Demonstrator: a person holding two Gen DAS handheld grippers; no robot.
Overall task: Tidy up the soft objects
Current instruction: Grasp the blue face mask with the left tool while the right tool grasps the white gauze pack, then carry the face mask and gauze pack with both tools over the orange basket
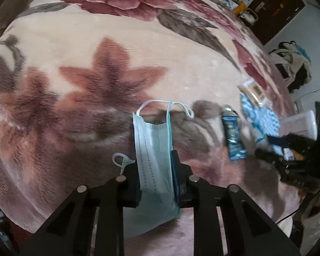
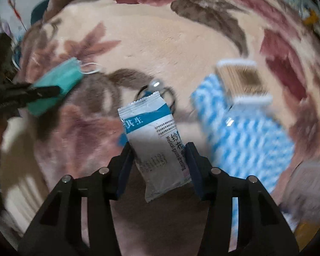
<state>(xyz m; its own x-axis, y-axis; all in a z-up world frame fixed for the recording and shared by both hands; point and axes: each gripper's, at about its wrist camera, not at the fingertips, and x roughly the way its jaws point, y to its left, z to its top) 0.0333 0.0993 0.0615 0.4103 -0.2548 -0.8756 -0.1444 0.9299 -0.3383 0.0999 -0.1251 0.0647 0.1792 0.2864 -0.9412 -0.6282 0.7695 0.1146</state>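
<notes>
A pale blue face mask (image 1: 151, 140) hangs folded lengthwise between the pads of my left gripper (image 1: 154, 160), which is shut on it. Its white ear loops trail onto the floral blanket (image 1: 117, 42). From the right wrist view the same mask (image 2: 61, 79) shows teal at the far left, pinched in black fingers (image 2: 40, 91). My right gripper (image 2: 159, 149) is shut on a white and blue gauze packet (image 2: 149, 128), with both pads against its sides. The packet (image 1: 234, 140) shows edge-on in the left wrist view.
A blue and white patterned cloth (image 2: 245, 132) lies right of the packet, with a clear box of cotton swabs (image 2: 241, 79) behind it. A key ring (image 2: 151, 89) lies just beyond the packet. A white basket (image 1: 298, 123) sits at the bed's right edge.
</notes>
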